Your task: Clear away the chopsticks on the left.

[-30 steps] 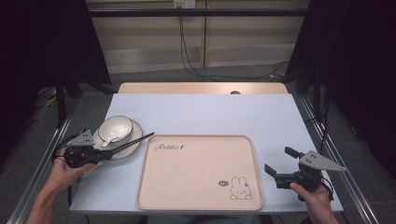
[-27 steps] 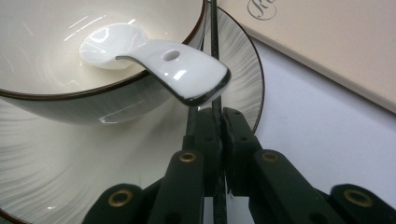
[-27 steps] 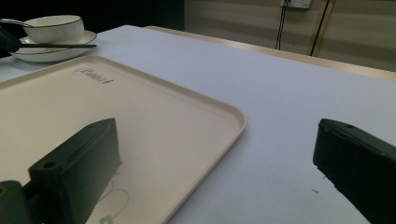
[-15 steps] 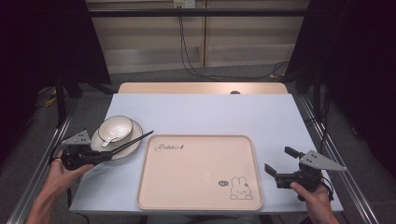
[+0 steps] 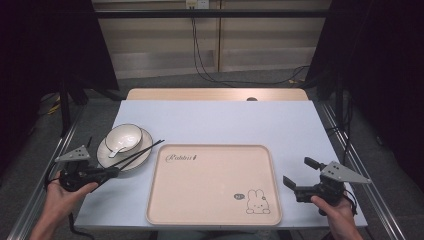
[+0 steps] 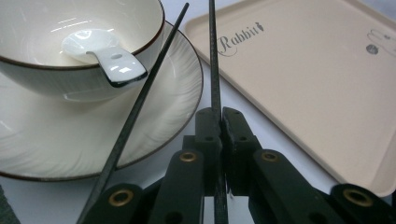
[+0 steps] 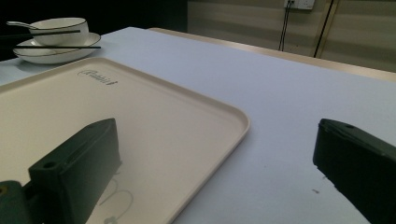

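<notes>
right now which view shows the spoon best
The left gripper view: the spoon lies close and sharp in the bowl. In the high view it is a small white shape; in the right gripper view just its handle shows, far off.

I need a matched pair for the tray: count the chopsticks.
2. One chopstick is clamped in the left hand-held gripper, pointing toward the tray. The other chopstick lies across the plate beside the bowl.
</notes>
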### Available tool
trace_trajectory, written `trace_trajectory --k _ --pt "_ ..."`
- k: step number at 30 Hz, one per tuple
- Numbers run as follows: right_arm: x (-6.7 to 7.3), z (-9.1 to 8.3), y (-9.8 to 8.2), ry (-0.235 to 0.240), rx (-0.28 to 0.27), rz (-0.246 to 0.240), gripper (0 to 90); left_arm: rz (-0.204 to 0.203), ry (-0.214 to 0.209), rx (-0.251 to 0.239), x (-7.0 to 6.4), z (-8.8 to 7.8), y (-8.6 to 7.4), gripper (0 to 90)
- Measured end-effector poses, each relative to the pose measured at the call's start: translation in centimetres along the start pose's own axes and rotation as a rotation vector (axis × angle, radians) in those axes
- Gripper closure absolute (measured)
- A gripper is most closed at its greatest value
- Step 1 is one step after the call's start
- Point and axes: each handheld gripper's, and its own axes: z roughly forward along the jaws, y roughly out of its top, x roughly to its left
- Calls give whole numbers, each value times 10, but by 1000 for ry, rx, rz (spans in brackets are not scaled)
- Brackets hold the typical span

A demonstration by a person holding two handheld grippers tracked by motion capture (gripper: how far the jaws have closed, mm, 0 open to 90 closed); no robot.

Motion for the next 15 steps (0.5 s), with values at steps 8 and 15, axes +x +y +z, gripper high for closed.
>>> trace_trajectory --k 8,15 --pt "0 0 0 7 -3 -3 5 -68 27 -38 -21 -4 -6 861" --pt "1 0 0 8 -5 -5 5 -101 15 -53 -47 3 -5 860"
